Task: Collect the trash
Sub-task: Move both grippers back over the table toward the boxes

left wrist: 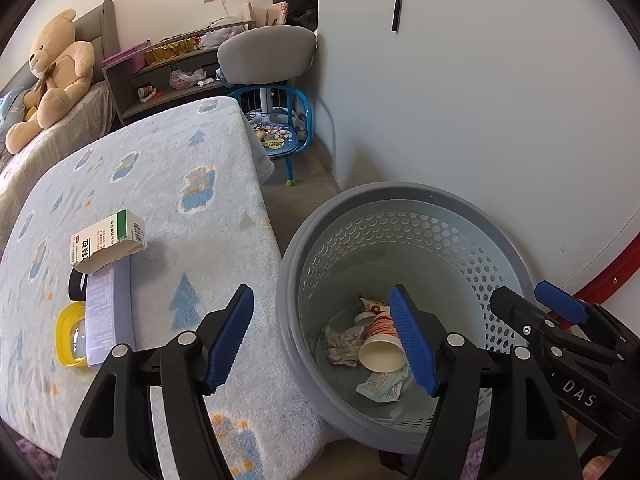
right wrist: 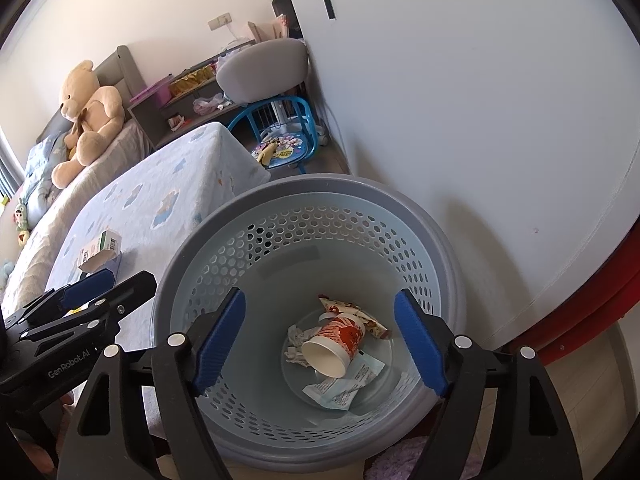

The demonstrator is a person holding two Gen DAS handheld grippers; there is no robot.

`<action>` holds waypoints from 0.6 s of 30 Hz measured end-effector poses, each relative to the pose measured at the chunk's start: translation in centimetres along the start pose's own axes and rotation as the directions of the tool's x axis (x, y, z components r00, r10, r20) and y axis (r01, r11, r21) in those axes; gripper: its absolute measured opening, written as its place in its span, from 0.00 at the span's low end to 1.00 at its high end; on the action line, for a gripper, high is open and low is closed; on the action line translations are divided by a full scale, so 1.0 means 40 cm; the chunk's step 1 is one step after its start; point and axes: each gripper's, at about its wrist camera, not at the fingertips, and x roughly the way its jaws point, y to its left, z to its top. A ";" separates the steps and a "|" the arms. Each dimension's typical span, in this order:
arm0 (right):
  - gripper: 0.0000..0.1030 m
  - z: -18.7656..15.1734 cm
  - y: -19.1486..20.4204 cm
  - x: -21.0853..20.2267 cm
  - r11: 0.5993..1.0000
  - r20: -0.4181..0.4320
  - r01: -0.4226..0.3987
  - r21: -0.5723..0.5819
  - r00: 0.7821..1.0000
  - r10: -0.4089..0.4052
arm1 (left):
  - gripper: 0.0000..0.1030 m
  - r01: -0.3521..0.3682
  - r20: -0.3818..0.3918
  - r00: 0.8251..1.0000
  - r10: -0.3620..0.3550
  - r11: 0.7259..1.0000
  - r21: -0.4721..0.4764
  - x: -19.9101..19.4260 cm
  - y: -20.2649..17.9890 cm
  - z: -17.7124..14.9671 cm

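1. Left gripper (left wrist: 322,340): jaws spread wide, nothing between them. It hangs over the edge where the blanket-covered surface (left wrist: 168,184) meets the bin (left wrist: 404,200).
2. Right gripper (right wrist: 320,340): also spread wide, empty, directly above the bin opening (right wrist: 308,188).
3. Bin: grey perforated basket, lower centre-right of the left view, filling the lower centre of the right view. It stands against the white wall (left wrist: 480,100).
4. Trash already in the bin: a red-and-white paper cup (right wrist: 336,340) on its side, crumpled paper (right wrist: 296,346), a printed wrapper (right wrist: 360,312), and a flat sachet (right wrist: 344,384).
5. Trash outside it (all lower left of the left view): a green-and-white carton (left wrist: 108,242) with an open end, lying on a flat lavender box (left wrist: 106,312); a yellow-rimmed item (left wrist: 70,338) just beside that box.
6. Surface: pale blue fleece with tree and bear prints, covering the flat top and draped over its edges.
7. Room, upper left: teddy bear (left wrist: 52,76) seated against a grey headboard.
8. Upper centre: cluttered grey shelf unit (left wrist: 168,68), grey chair back (left wrist: 266,54), and a small blue child's chair (left wrist: 280,128) in the corner.
9. Floor: wood-tone planks between surface and wall.
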 end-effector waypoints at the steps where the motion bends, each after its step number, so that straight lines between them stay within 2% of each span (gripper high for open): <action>1: 0.74 -0.001 0.002 0.000 1.000 -0.001 -0.004 0.000 1.000 0.004 | 0.66 0.000 0.000 1.000 0.000 1.000 -0.002 -0.002 0.004 -0.002; 9: 0.77 -0.012 0.025 -0.002 1.000 -0.003 -0.011 -0.017 1.000 0.011 | 0.66 -0.016 0.006 1.000 0.017 0.999 -0.035 -0.035 0.068 -0.035; 18: 0.79 -0.057 0.092 -0.007 0.999 -0.016 -0.022 -0.029 1.000 0.022 | 0.67 -0.053 0.021 0.998 0.055 0.994 -0.095 -0.089 0.193 -0.082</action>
